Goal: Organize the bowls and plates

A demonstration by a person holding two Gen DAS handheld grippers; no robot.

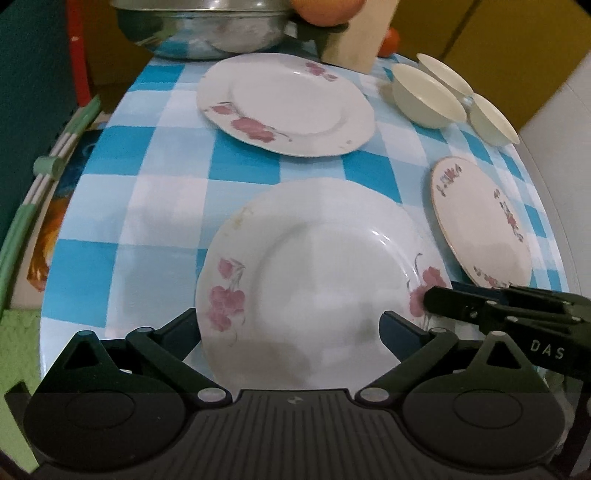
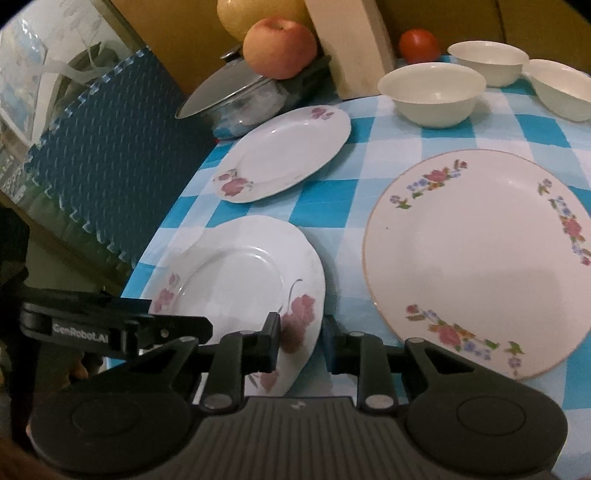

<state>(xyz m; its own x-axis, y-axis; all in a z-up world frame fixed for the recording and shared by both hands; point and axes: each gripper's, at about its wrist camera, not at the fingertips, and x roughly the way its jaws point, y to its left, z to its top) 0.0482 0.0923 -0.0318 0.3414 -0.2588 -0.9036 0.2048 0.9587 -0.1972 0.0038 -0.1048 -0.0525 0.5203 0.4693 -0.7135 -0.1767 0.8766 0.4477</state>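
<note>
A white plate with pink flowers (image 1: 314, 266) (image 2: 229, 273) lies nearest on the checked cloth, slightly tilted. My right gripper (image 2: 301, 336) (image 1: 430, 301) is shut on its right rim, one finger above and one below. Spread wide around the plate's near edge, my left gripper (image 1: 291, 325) is open; the plate hides its left fingertip. A matching plate (image 1: 288, 103) (image 2: 284, 155) lies farther back. To the right sits a gold-rimmed flowered plate (image 1: 480, 221) (image 2: 480, 258). Three cream bowls (image 1: 424, 96) (image 2: 432, 92) stand at the far right.
A steel pot (image 1: 207, 29) with a lid (image 2: 221, 92), an apple (image 2: 279, 48), a wooden board (image 2: 351, 48) and a tomato (image 2: 419, 46) crowd the table's back. A blue foam mat (image 2: 110, 166) stands beyond the table's left edge.
</note>
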